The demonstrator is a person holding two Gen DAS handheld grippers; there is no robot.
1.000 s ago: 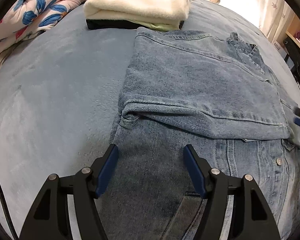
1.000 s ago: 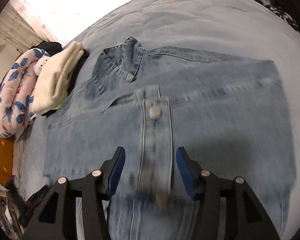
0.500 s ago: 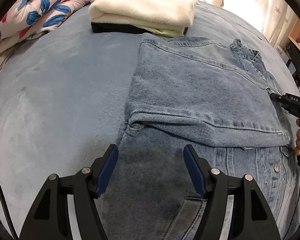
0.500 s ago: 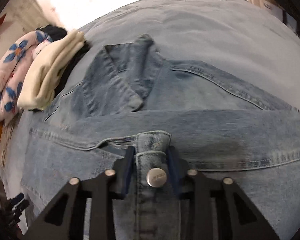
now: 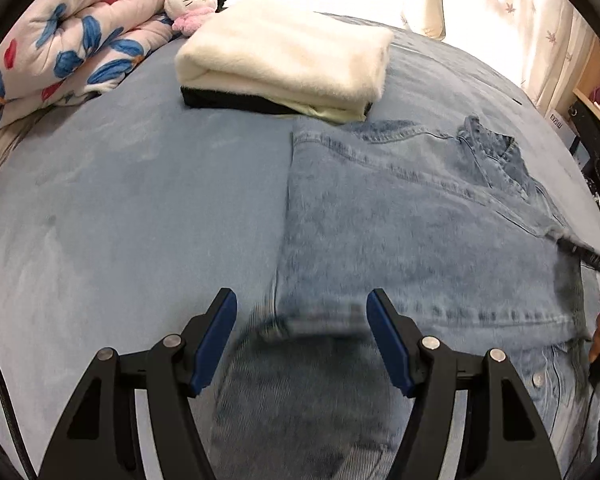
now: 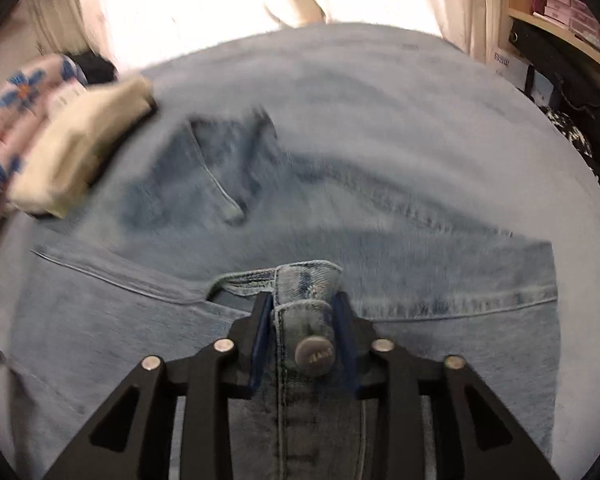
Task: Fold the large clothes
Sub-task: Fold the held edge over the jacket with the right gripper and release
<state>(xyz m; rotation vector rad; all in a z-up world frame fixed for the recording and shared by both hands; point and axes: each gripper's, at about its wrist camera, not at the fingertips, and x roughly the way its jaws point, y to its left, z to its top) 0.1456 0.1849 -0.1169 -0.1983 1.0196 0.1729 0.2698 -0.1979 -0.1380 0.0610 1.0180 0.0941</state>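
Right gripper (image 6: pixel 302 336): nearest in its own view; the button strip of the denim jacket (image 5: pixel 420 216) sits between its blue pads, which touch the strip on both sides; the jaws are opening slightly at this moment.
Button (image 6: pixel 314 354): metal, on the strip just behind the pad tips.
Left gripper (image 5: pixel 302 336): released, jaws wide apart, nothing between them; it hovers over the jacket's near left part, above a blurred cuff.
Jacket: spread flat on the bed, one sleeve folded across the chest, collar (image 5: pixel 496 152) at the far right in the left view.
Bed cover (image 5: pixel 120 208): soft blue-grey plush, bare to the left of the jacket and beyond it.
Folded stack (image 5: pixel 284 60): cream fleece on top of something black, touching the jacket's far edge.
Quilt (image 5: pixel 72 40): flowered pink and blue, bundled at the far left corner.
Soft toy (image 5: pixel 190 4): white cat in pink, beside the quilt.
Curtains (image 5: pixel 520 12): pale, bright with daylight, behind the bed.
Shelf (image 6: pixel 560 12): wooden, far right, holding pink boxes.
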